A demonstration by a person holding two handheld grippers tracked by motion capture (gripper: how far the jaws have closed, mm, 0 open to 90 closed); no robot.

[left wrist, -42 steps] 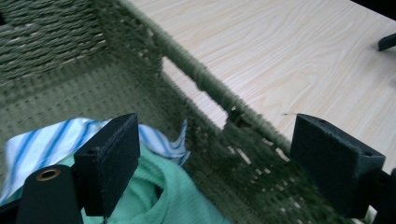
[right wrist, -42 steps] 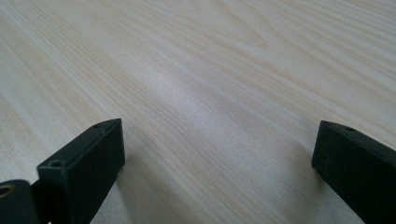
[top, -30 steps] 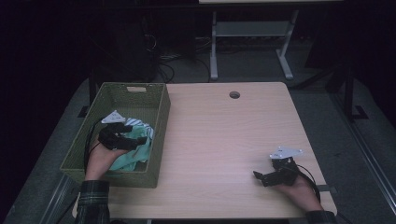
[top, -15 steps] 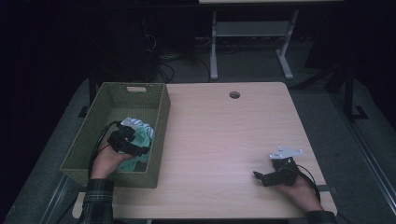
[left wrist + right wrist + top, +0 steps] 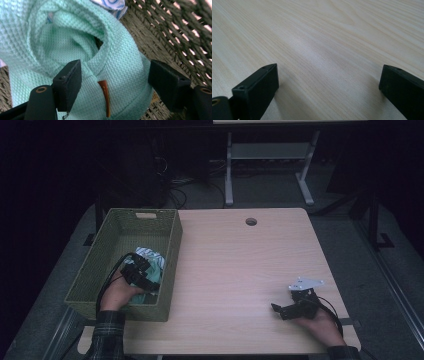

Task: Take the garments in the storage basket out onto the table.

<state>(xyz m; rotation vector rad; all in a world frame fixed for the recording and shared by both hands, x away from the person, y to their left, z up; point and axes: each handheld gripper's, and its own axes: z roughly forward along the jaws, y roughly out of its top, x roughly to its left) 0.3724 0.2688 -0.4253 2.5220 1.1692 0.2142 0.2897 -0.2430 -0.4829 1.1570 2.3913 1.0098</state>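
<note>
Your left claw (image 5: 113, 82) closing, still wide, mint cloth (image 5: 120, 62) between its jaws, brown tab (image 5: 105, 96) visible close-up, right claw (image 5: 328, 92) wide over bare surface (image 5: 324, 37)

Dim high view, dark surroundings, bright sharp close-ups, near claw edges softly blurred

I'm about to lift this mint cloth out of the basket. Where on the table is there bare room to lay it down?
The widest bare stretch of the table lies between the basket and the right gripper, running back to the cable hole. It is crowded inside the basket, where the mint cloth lies between the left gripper jaws, which have just been closing.
</note>
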